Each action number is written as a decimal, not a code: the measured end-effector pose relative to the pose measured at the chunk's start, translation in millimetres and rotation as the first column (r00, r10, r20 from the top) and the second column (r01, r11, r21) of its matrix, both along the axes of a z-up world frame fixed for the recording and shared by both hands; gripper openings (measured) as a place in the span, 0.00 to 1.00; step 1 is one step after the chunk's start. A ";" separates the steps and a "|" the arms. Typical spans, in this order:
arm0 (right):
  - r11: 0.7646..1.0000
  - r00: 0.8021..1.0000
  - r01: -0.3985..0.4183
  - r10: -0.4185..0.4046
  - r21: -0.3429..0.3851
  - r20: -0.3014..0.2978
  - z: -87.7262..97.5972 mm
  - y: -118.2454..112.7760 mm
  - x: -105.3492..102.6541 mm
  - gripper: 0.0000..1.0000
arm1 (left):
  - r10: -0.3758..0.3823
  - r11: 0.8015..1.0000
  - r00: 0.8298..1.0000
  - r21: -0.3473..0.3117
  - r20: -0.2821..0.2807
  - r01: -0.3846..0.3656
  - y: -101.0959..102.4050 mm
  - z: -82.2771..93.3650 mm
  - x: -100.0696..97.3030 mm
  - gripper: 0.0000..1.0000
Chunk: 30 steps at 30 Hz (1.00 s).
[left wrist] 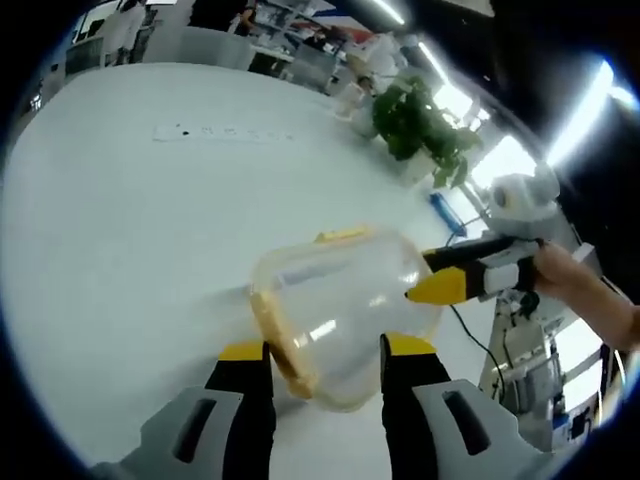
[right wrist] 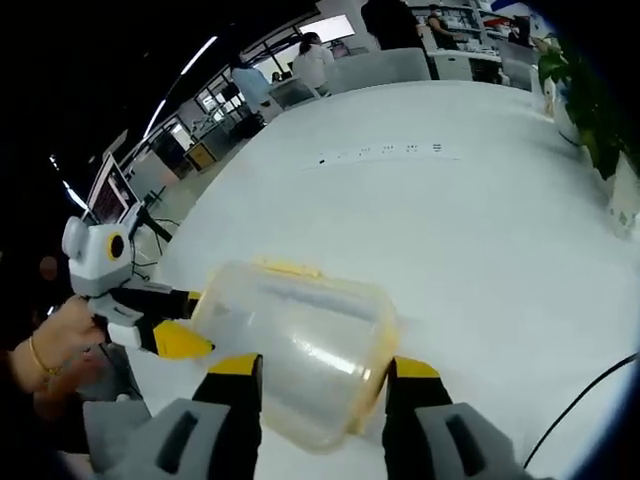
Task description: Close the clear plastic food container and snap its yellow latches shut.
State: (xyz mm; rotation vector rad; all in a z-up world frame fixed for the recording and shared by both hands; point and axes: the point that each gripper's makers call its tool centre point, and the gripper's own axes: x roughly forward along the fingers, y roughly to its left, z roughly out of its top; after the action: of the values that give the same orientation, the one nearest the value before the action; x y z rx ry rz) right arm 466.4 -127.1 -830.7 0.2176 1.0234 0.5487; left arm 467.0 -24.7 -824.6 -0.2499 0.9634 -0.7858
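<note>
A clear plastic food container [left wrist: 345, 300] with a yellow rim and a yellow latch [left wrist: 340, 236] on its far side rests on the white table [left wrist: 130, 240]. My left gripper [left wrist: 328, 352] is open, its yellow-tipped jaws wide apart on either side of the container's near end. The right gripper [left wrist: 440, 275] comes in from the right, its fingertips at the container's side. From the right gripper view, the container [right wrist: 300, 335] lies between the wide jaws of my open right gripper [right wrist: 323, 368]. The left gripper [right wrist: 175, 338] reaches its left side. Contact cannot be judged.
A white power strip [left wrist: 220, 132] lies further back on the table, also seen as the strip [right wrist: 385, 152]. A potted plant [left wrist: 420, 125] stands at the table's edge. A dark cable [right wrist: 590, 400] runs off the table. A person's hand [right wrist: 55, 355] holds the left gripper.
</note>
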 end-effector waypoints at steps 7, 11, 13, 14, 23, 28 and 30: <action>1.000 1.000 0.007 -0.007 0.000 0.002 0.5 -0.6 -0.6 0.47 | 0.004 1.000 1.000 0.009 0.006 -0.004 1.0 -4.6 -1.9 0.39; 1.000 1.000 0.015 -0.015 0.000 0.009 0.7 0.6 -0.3 0.47 | 0.016 1.000 1.000 0.012 0.013 -0.016 2.9 -4.8 -1.5 0.39; 1.000 1.000 0.021 -0.021 0.001 0.014 0.4 2.6 0.3 0.47 | 0.025 1.000 0.999 0.012 0.020 -0.025 4.6 -4.3 -1.5 0.40; 1.000 1.000 0.023 -0.023 0.002 0.016 0.5 3.6 0.8 0.47 | 0.029 1.000 0.999 0.010 0.016 -0.029 6.3 -4.5 -0.9 0.40; 1.000 1.000 0.017 -0.017 0.001 0.026 0.6 26.1 6.2 0.47 | 0.064 0.998 0.997 0.014 0.031 -0.065 28.7 -4.7 6.5 0.40; 1.000 0.999 0.007 -0.007 0.005 0.034 0.5 45.1 10.5 0.47 | 0.086 0.996 0.996 0.014 0.036 -0.087 47.4 -4.6 10.5 0.40; 1.000 0.999 0.002 -0.003 0.008 0.037 0.5 53.3 12.2 0.47 | 0.098 0.995 0.994 0.018 0.036 -0.099 54.9 -5.1 12.8 0.40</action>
State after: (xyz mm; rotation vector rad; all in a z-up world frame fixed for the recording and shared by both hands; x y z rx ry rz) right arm 478.6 -73.8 -830.2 0.2152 0.9855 0.5528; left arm 479.8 30.2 -829.7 -0.2639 0.9182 -0.6879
